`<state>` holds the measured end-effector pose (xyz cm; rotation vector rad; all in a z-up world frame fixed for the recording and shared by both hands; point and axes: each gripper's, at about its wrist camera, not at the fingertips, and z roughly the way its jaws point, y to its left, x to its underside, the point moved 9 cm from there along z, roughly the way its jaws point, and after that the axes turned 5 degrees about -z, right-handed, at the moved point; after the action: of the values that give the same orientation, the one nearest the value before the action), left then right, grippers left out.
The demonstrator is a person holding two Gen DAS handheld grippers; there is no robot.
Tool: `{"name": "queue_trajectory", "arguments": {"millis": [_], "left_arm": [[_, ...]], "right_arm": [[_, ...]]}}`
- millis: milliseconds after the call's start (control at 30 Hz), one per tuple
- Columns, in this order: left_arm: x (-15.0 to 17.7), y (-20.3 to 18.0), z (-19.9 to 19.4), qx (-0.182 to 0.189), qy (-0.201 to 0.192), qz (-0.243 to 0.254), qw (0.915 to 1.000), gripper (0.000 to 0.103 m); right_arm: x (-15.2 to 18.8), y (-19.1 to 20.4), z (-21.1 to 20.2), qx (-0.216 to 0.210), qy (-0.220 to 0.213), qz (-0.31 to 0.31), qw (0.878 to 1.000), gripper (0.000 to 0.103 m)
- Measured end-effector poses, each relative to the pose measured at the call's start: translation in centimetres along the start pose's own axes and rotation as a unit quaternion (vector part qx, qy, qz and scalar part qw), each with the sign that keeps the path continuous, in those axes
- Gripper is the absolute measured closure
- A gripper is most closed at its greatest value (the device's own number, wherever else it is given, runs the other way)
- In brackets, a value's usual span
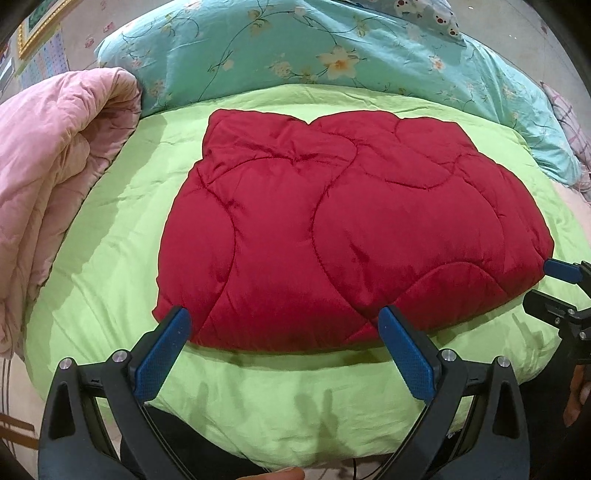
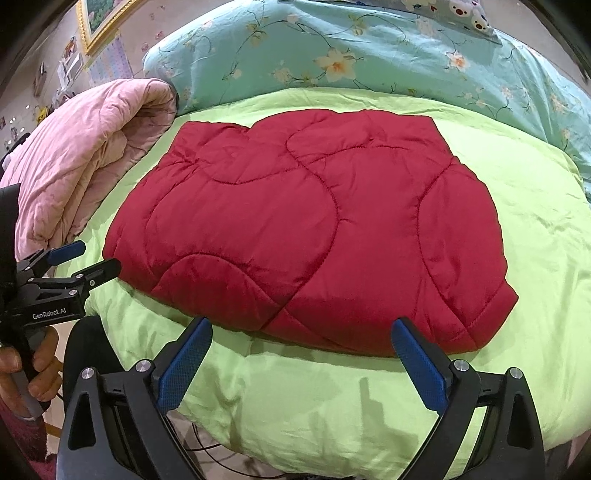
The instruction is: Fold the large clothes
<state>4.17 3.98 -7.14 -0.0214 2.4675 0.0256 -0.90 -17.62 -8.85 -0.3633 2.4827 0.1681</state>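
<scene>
A red quilted garment (image 1: 332,229) (image 2: 314,229) lies folded into a thick rectangle on the lime-green sheet (image 1: 110,258) (image 2: 535,229). My left gripper (image 1: 284,317) stands open just before its near edge, blue pads wide apart, nothing between them. My right gripper (image 2: 301,328) is open too, hovering at the garment's near edge toward its right corner. In the left wrist view the right gripper (image 1: 550,284) shows at the far right beside the garment's corner. In the right wrist view the left gripper (image 2: 92,258) appears at the left, held by a hand (image 2: 33,369).
A rolled pink quilt (image 1: 55,177) (image 2: 85,147) lies along the left of the bed. A teal floral duvet (image 1: 314,48) (image 2: 351,48) is heaped at the back. A framed picture (image 2: 99,18) hangs on the wall. The bed's front edge drops off right below the grippers.
</scene>
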Motion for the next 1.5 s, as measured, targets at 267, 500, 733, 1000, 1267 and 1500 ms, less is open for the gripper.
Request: {"name": "queue_trajectory", "arguments": {"millis": [267, 500, 733, 1000, 1267, 1500], "left_arm": [[-0.6, -0.4, 0.5, 0.008, -0.005, -0.009, 0.9999, 0.001], [-1.0, -0.5, 0.9, 0.012, -0.007, -0.016, 0.9998, 0.001], [-1.2, -0.6, 1.0, 0.013, -0.007, -0.017, 0.9997, 0.001], [-1.3, -0.9, 1.1, 0.013, -0.006, -0.010, 0.9998, 0.001], [-1.4, -1.1, 1.0, 0.012, -0.009, -0.008, 0.9999, 0.001], [-1.5, -1.1, 0.8, 0.012, -0.011, -0.009, 0.9998, 0.001]], "right_arm": [[-0.8, -0.7, 0.4, 0.007, -0.007, 0.004, 1.000, 0.004], [-1.2, -1.2, 1.0, 0.008, -0.008, 0.011, 1.000, 0.004], [-1.4, -1.4, 1.3, 0.007, -0.005, 0.010, 1.000, 0.004], [-1.4, -1.4, 1.5, 0.006, -0.004, 0.008, 1.000, 0.004], [-1.5, -1.5, 1.5, 0.005, -0.005, 0.008, 1.000, 0.004], [-1.7, -1.4, 1.5, 0.005, -0.005, 0.008, 1.000, 0.004]]}}
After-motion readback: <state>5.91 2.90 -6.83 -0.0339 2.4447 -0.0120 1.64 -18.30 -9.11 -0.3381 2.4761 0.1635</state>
